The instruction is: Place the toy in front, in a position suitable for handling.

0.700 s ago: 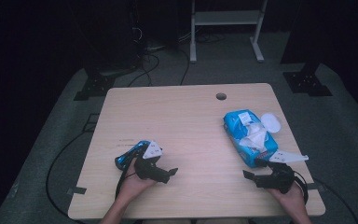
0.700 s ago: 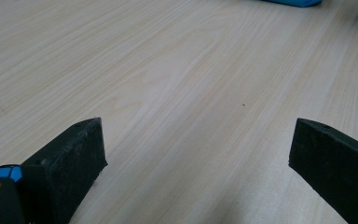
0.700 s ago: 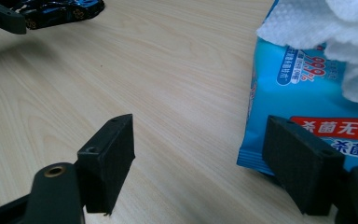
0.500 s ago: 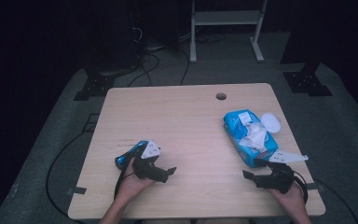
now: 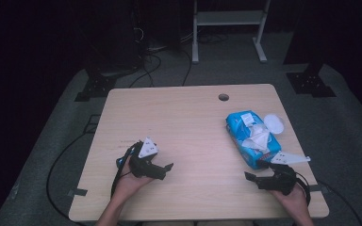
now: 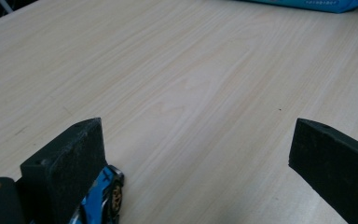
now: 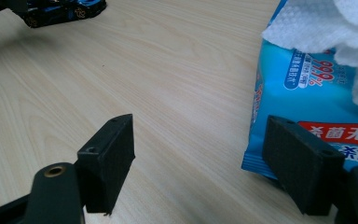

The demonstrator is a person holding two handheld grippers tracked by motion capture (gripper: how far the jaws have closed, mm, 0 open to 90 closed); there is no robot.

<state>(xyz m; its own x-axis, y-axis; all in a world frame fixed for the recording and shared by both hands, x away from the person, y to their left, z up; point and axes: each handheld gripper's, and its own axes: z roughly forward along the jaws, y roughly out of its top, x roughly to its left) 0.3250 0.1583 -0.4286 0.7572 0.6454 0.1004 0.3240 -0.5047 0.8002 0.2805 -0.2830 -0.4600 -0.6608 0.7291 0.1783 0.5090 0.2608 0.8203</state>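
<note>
A blue toy car (image 5: 121, 161) lies at the table's front left, partly under my left gripper (image 5: 166, 171), which stands open with its jaws pointing right. In the left gripper view the car (image 6: 106, 195) sits just outside the left jaw and only bare wood lies between the jaws of the left gripper (image 6: 196, 135). At the front right, my right gripper (image 5: 252, 172) is open too, pointing left. A blue wet-wipes pack (image 5: 251, 139) with a white wipe (image 7: 326, 32) pulled out lies beside it. The pack's corner (image 7: 307, 107) touches the right jaw of the right gripper (image 7: 200, 130).
A round white lid (image 5: 274, 123) lies next to the pack's far end. The wooden table (image 5: 184, 122) has a cable hole (image 5: 223, 97) near its far edge. Cables and stand feet lie on the dark floor beyond. The right gripper view shows the car (image 7: 60, 11) across the table.
My left gripper has shifted slightly to the left and covers more of the blue car. The right gripper has stayed where it was.
</note>
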